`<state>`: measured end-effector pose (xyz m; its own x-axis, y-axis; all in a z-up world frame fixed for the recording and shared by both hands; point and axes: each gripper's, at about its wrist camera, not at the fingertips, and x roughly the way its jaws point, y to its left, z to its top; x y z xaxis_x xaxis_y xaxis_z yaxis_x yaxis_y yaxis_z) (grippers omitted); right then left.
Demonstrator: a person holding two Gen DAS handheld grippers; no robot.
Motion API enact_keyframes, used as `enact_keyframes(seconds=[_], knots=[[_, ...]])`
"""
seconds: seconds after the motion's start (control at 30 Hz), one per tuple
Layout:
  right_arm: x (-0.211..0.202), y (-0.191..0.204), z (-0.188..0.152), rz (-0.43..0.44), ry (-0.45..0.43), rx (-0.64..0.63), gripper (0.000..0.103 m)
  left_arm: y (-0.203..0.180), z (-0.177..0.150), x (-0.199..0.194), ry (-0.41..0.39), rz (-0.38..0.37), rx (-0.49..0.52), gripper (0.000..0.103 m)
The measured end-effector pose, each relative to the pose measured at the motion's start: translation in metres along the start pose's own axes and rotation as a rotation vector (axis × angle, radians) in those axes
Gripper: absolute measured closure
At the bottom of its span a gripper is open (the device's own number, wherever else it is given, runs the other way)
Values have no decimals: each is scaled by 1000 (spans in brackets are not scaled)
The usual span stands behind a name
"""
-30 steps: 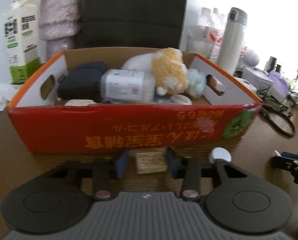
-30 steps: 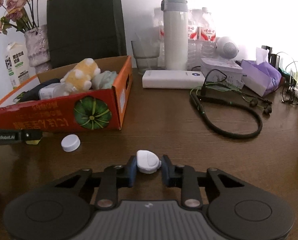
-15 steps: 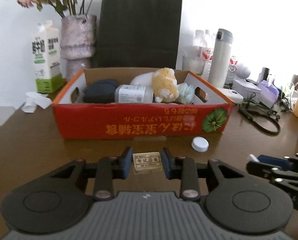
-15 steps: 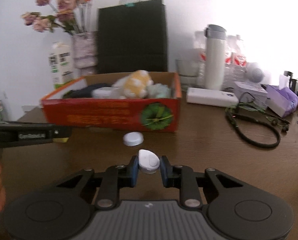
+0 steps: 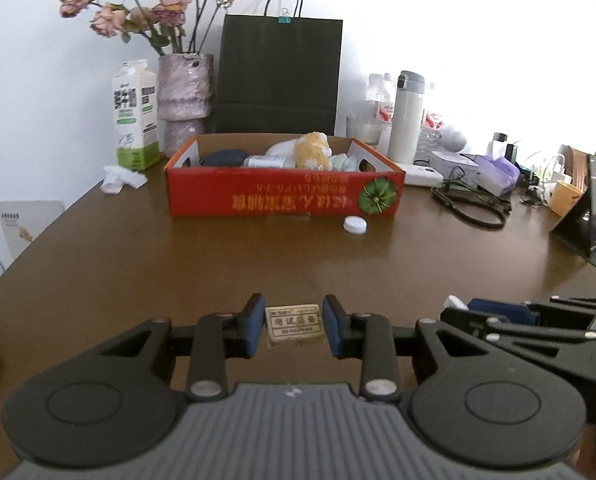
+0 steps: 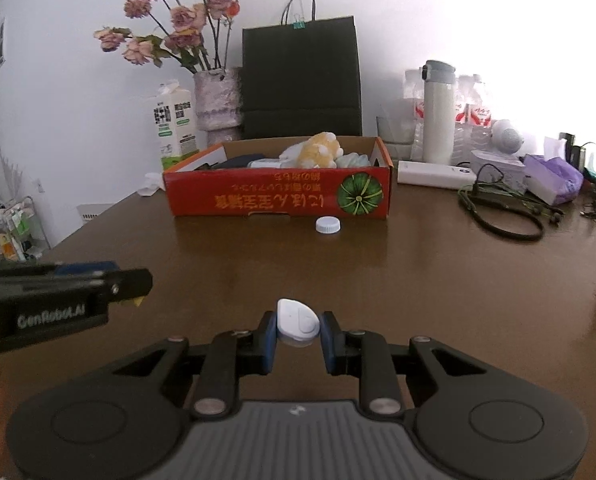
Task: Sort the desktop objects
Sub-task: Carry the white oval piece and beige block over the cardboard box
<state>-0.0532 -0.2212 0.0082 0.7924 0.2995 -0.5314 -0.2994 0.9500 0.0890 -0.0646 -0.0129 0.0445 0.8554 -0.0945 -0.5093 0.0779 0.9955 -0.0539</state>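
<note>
The left tool [image 5: 293, 330] is clamped on a small beige eraser [image 5: 294, 325] with a printed label, held above the brown desk [image 5: 257, 256] well in front of the red cardboard box [image 5: 283, 196]. The right tool [image 6: 298, 338] grips a small white teardrop-shaped case [image 6: 298, 322] between its blue pads, likewise well in front of the box and beside the left tool. A white bottle cap [image 6: 328, 225] lies on the desk just in front of the box's pumpkin-printed corner, and inside the box sit a yellow-and-white plush toy [image 5: 312, 152], a white bottle and a dark pouch.
</note>
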Motion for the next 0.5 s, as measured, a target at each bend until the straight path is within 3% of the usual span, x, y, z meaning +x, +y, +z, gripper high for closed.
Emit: enact_keyframes(seconds=[0.5], knots=[[-104, 23, -53, -7, -84, -18, 81, -13, -54, -101, -70, 4, -6, 70]])
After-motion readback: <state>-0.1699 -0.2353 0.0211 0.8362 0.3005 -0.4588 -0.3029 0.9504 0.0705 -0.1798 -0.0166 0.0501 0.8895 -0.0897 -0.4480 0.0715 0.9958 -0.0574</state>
